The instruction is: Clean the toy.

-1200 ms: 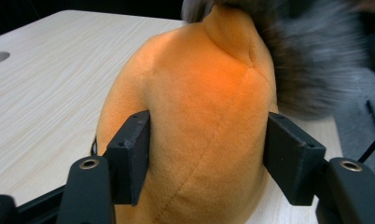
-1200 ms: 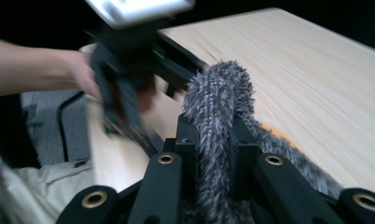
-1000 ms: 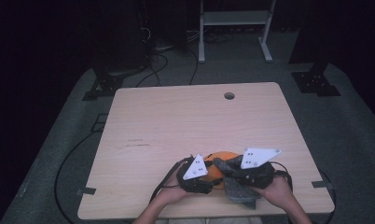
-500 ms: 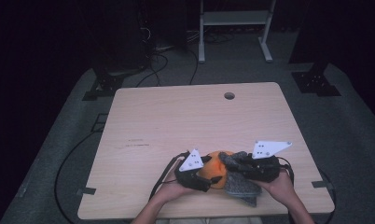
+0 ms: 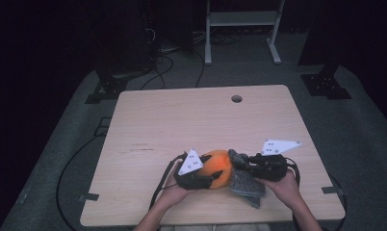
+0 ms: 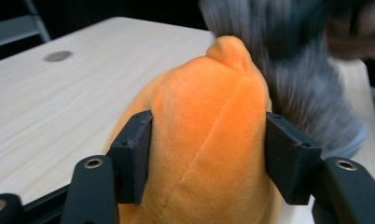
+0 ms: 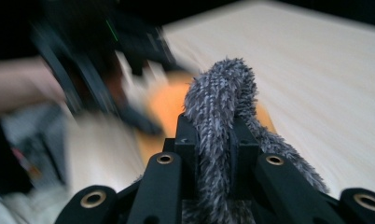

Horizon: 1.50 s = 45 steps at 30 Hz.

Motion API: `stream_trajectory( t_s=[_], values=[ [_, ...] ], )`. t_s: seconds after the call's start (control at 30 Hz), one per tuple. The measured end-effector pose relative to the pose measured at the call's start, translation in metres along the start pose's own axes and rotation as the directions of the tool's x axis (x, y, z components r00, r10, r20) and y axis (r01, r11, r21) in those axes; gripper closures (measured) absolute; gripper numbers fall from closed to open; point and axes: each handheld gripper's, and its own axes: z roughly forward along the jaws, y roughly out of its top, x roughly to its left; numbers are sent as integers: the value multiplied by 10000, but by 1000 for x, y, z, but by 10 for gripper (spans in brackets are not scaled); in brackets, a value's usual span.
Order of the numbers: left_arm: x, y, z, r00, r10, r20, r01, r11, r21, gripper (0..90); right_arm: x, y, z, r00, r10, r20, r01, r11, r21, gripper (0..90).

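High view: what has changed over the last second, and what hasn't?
The right gripper, shut on the grey fuzzy cloth, has drawn it out to the right, so the orange plush shows more. The left gripper has just been closing its jaws, with the plush between them. Both hands stayed at the near edge of the table.

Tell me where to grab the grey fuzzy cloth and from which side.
Grip the grey fuzzy cloth at its bunched upper fold, coming from the table's right edge, away from the orange plush. That fold stands up narrow enough for the jaws, where the right gripper already pinches it; the rest drapes limp.
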Motion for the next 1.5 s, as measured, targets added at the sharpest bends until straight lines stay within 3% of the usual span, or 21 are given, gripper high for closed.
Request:
stream_trajectory(
  t_s=[0.03,0.13,0.27,0.33,0.37,0.43,0.57,0.67,0.7,0.77,0.87,0.9,0.93,0.97,1.07,1.1,1.17,1.3,1.33,1.37,1.5],
  values=[
    [-3,1,1,9993,98,369,-97,9999,-25,329,4,4,0,9998,-50,-183,47,9999,-148,769],
    [9,2,-6,9953,-367,894,402,9985,-379,231,2,-3,4,10000,-28,-70,30,9992,390,769],
    [16,-5,0,9957,-135,912,123,9998,137,135,-2,-7,-1,9997,190,-172,-180,9983,553,766],
    [15,-6,3,9972,-20,745,0,9996,270,117,-2,-6,-1,9994,228,-269,-217,9989,424,764],
    [11,-6,5,9989,226,419,-242,9990,377,132,0,-2,-1,9975,244,-667,-241,9997,58,764],
    [7,-4,2,9973,739,-39,-736,9965,397,274,3,2,2,9953,161,-959,-186,9995,-249,764],
    [5,-2,-2,9956,785,-519,-778,9968,164,380,0,-1,10,9974,254,-677,-251,9997,56,767],
    [12,0,-9,9915,445,-1224,-444,9990,35,382,-10,-10,9,9994,337,111,-343,9973,653,769],
    [11,0,-9,9916,501,-1191,-491,9987,113,371,-11,-13,9,9992,207,328,-234,9963,830,769],
    [8,-1,-7,9944,621,-859,-603,9979,236,351,-10,-12,6,9994,308,141,-314,9983,499,769],
    [3,1,-3,9968,770,-195,-763,9965,329,310,-1,0,2,10000,-23,-56,22,9999,-164,769],
    [3,2,-4,9976,672,184,-677,9974,266,294,0,1,3,10000,-68,-33,68,9999,-103,769],
    [3,2,-4,9976,672,184,-677,9974,266,287,0,0,6,9999,-129,87,127,9998,131,769],
    [6,3,-10,9954,277,917,-265,9995,-144,282,-1,-4,10,9997,-167,201,157,9988,458,770],
    [14,3,-13,9954,-645,713,679,9967,-453,235,-2,-16,17,9999,47,-95,-39,9958,920,770],
    [17,2,-13,9954,-826,483,843,9958,-350,213,1,-15,16,9999,-36,-164,53,9945,1043,770],
    [19,-1,-10,9925,-1112,503,1121,9936,-164,217,7,-15,15,9986,-289,-449,345,9911,1283,769],
    [16,-3,-8,9935,-897,701,879,9958,272,283,11,-12,7,9972,-556,-503,609,9919,1117,768],
    [16,-2,-8,9920,-882,899,843,9954,457,288,7,-9,2,9983,-456,-363,484,9954,821,768],
    [17,1,-9,9827,-894,1620,761,9933,866,287,4,-8,0,9990,-288,-355,310,9974,653,768],
    [15,9,-14,9752,-550,2144,407,9967,705,234,2,-15,9,9991,-237,-340,283,9896,1412,766]
  ],
)
